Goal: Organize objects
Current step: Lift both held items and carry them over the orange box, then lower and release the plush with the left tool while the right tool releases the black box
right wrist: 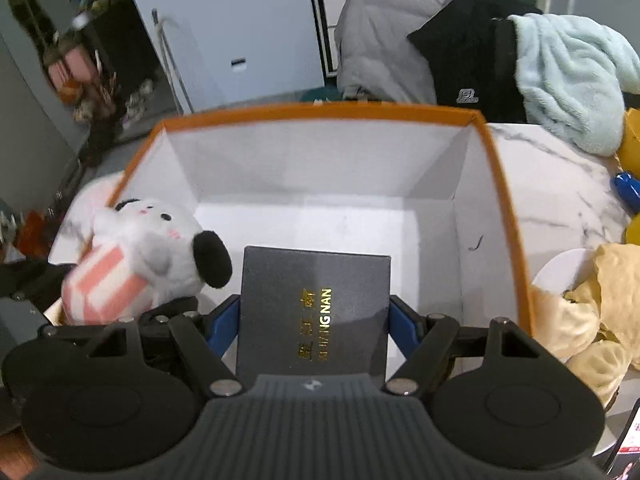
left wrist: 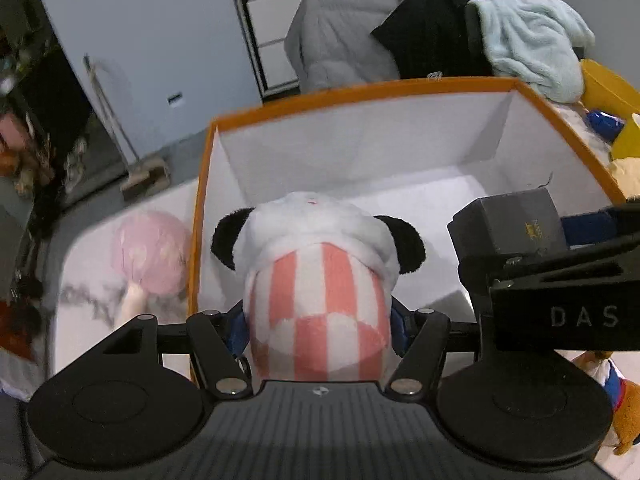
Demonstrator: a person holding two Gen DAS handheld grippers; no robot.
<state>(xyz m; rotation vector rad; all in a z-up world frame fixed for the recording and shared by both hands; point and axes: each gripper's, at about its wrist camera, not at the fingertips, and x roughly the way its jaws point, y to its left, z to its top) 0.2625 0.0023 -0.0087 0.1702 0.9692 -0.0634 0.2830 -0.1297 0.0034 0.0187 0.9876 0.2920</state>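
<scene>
My left gripper [left wrist: 318,328] is shut on a plush panda [left wrist: 320,280] in a pink-and-white checked outfit, held over the near left edge of an orange-rimmed white box [left wrist: 360,96]. The panda also shows in the right wrist view [right wrist: 136,264]. My right gripper [right wrist: 314,320] is shut on a flat black box with gold lettering [right wrist: 316,312], held over the orange-rimmed box [right wrist: 320,112]; the black box shows at the right of the left wrist view [left wrist: 508,224]. The white box's floor looks bare.
A pink plush [left wrist: 150,252] lies on the marble table [right wrist: 560,184] left of the box. Grey, black and pale blue clothes [right wrist: 568,76] pile behind it. Yellow cloth on a white plate [right wrist: 592,300], a blue object [right wrist: 626,188] and an orange-and-blue plush [left wrist: 616,400] lie right.
</scene>
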